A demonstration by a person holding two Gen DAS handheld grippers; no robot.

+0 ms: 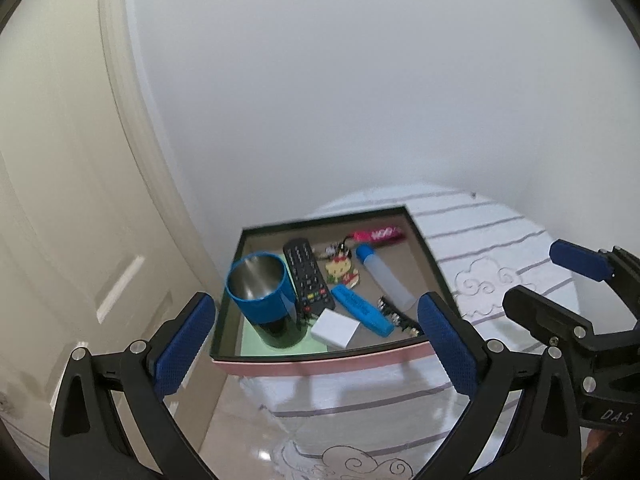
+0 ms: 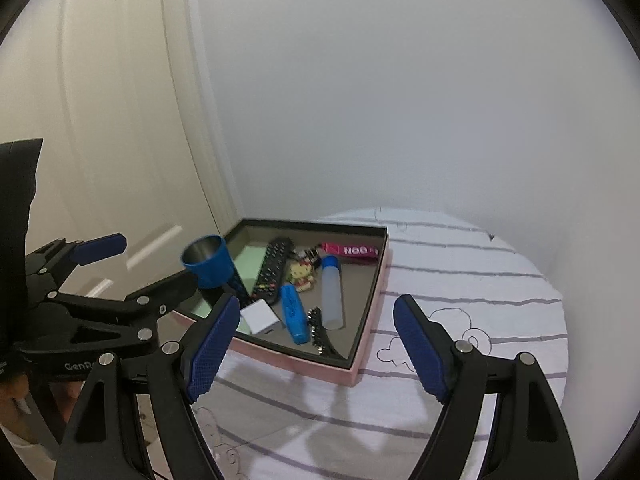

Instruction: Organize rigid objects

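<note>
Claws both spread wide, empty: left claw (image 1: 316, 340), right claw (image 2: 316, 350) above tray (image 2: 360, 364)

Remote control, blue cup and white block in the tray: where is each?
Remote control (image 1: 308, 276), left wrist view, middle of its keypad.
Blue cup (image 1: 260, 292), left wrist view, blue outer wall.
White block (image 2: 261, 317), right wrist view, top face.

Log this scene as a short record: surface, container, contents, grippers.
surface: round table with striped white cloth
container: pink box, open, dark rim
contents: blue cup upright; remote; blue highlighter; clear bottle lying flat; white block; pink tag; charm; black clip
left gripper: open, empty
right gripper: open, empty
</note>
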